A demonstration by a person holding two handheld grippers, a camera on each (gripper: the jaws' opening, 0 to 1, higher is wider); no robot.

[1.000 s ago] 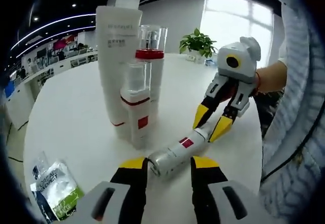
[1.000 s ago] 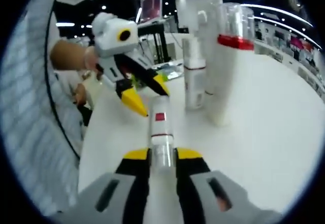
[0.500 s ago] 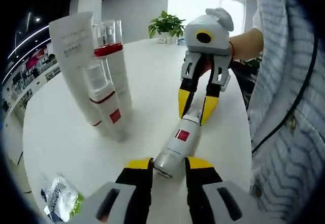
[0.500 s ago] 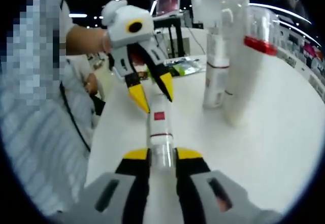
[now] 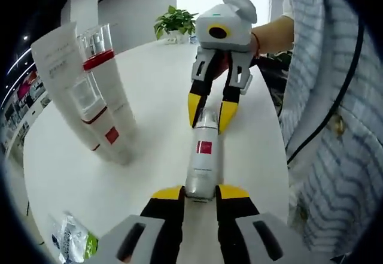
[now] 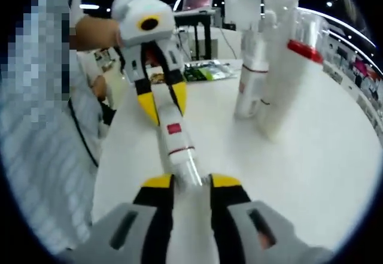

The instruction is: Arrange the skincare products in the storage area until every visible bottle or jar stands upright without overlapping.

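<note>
Now the left gripper and right gripper each pinch an end of the lying bottle; better tip it upright slowly, near the standing bottles but apart.

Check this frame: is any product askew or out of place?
Yes. One white bottle with a red label lies on its side on the white table, its ends between the left gripper and the right gripper. The other bottles stand upright.

A white bottle with a red label lies flat on the table, beside upright bottles.
</note>
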